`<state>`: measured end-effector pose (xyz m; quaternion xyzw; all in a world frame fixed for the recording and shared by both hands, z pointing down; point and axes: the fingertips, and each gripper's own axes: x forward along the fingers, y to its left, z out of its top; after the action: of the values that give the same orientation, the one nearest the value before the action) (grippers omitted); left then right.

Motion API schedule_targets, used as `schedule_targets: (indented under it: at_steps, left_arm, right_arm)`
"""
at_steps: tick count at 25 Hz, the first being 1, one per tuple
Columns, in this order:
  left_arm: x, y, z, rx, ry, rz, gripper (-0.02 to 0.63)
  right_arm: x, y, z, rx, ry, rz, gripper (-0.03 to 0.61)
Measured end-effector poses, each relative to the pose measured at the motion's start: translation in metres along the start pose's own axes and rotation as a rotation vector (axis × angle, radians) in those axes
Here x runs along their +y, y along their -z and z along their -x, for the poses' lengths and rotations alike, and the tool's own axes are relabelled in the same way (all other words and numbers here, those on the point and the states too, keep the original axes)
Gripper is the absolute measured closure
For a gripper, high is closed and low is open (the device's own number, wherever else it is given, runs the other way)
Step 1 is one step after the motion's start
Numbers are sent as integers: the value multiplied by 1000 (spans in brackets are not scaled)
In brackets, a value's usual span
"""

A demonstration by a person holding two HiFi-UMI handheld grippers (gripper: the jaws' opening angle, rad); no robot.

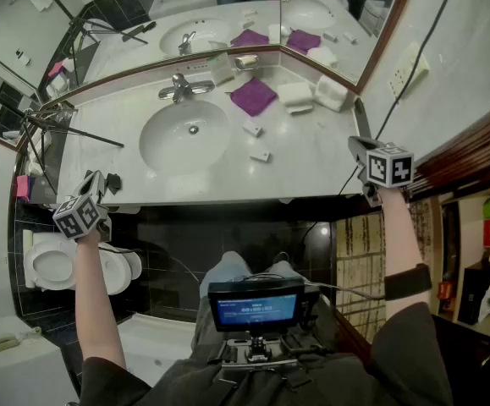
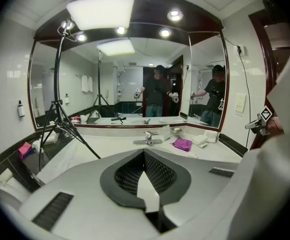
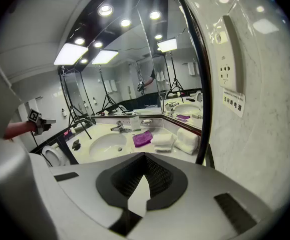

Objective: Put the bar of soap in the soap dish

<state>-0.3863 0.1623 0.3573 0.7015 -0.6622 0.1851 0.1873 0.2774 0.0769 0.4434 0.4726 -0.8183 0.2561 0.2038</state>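
Note:
Two small white bars, one (image 1: 252, 128) nearer the basin and one (image 1: 260, 155) nearer the front, lie on the white counter right of the sink; which one is the soap I cannot tell. The soap dish (image 1: 245, 61) stands at the back by the mirror corner, and it also shows in the left gripper view (image 2: 176, 130). My left gripper (image 1: 95, 183) hovers at the counter's front left corner, shut and empty (image 2: 145, 156). At the counter's right edge by the wall my right gripper (image 1: 360, 147) is held, also shut with nothing in it (image 3: 145, 158).
The sink basin (image 1: 156, 150) with its faucet (image 1: 182, 86) takes up the left half of the counter. A purple cloth (image 1: 254, 96) and folded white towels (image 1: 296, 94) lie behind the bars. A tripod (image 1: 67, 128) stands at the left, with a toilet (image 1: 54, 266) below.

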Motion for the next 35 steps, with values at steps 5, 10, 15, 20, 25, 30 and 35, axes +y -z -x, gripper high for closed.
schedule_targets:
  at_steps: [5,10,15,20,25,30,35]
  left_arm:
    - [-13,-1,-2,1,5,-2,607]
    - [-16,-12,-27,-12,27,-10,607]
    - [-20,-30,-63,-25,76,-18,607]
    - [-18,-48,-98,-29,127,-33,607]
    - [-24,-69,-133,-49,183,-100,607]
    - [-35,-89,-162,-64,237,-194,607]
    - [-45,-107,-184,-94,295,-249,607]
  right_arm:
    - [-1,-6,1,-13,-16,-11,563]
    - [-4,-15,-9,-26,-8,-17,563]
    - [-8,-19,-19,-22,16,-43,563]
    - [-1,-43,-38,-41,33,-53,563]
    - [7,-69,-68,-53,46,-40,563]
    - [18,-100,-106,-56,57,-13,563]
    - [34,-126,-148,-33,63,40,561]
